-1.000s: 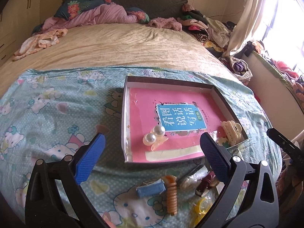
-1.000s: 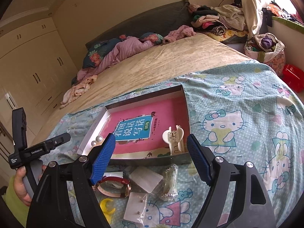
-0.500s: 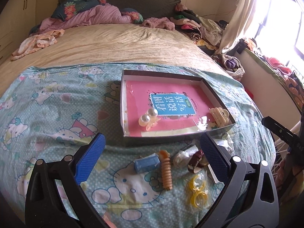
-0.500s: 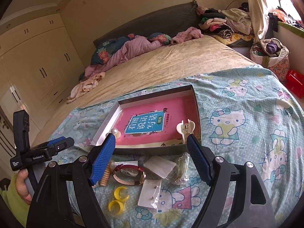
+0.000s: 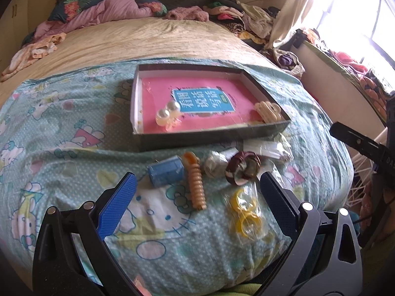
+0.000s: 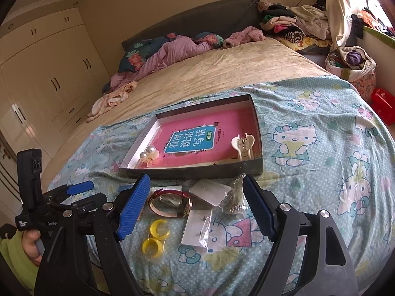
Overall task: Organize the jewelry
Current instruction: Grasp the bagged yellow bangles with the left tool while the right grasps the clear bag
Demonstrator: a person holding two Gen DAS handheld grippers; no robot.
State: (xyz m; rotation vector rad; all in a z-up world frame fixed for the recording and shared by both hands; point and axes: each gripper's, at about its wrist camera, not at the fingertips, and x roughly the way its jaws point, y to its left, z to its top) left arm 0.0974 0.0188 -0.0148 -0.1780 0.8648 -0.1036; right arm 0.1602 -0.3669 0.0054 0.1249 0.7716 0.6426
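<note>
A shallow dark box (image 5: 209,137) lined with a pink book sits on the cartoon-cat sheet. It holds a pearl clip (image 5: 167,117) and a cream claw clip (image 5: 267,111). In front of it lie a blue item (image 5: 165,174), an orange ridged clip (image 5: 196,185), a red-strap watch (image 5: 243,167) and bagged yellow rings (image 5: 244,212). My left gripper (image 5: 197,197) hangs open above the orange clip, holding nothing. My right gripper (image 6: 196,187) is open over the watch (image 6: 172,202), a white card (image 6: 209,192), an earring card (image 6: 197,227) and the yellow rings (image 6: 155,236).
The left gripper (image 6: 86,194) shows at the lower left of the right wrist view, held by a hand in a green sleeve (image 6: 14,251). Clothes pile at the bed's head (image 6: 172,49). A laundry bag (image 6: 353,61) and a red bin (image 6: 382,103) stand by the window side.
Both grippers have drawn back from the box toward the bed's near edge. The box looks smaller and the loose items in front of it have come fully into view. Jaws unchanged.
</note>
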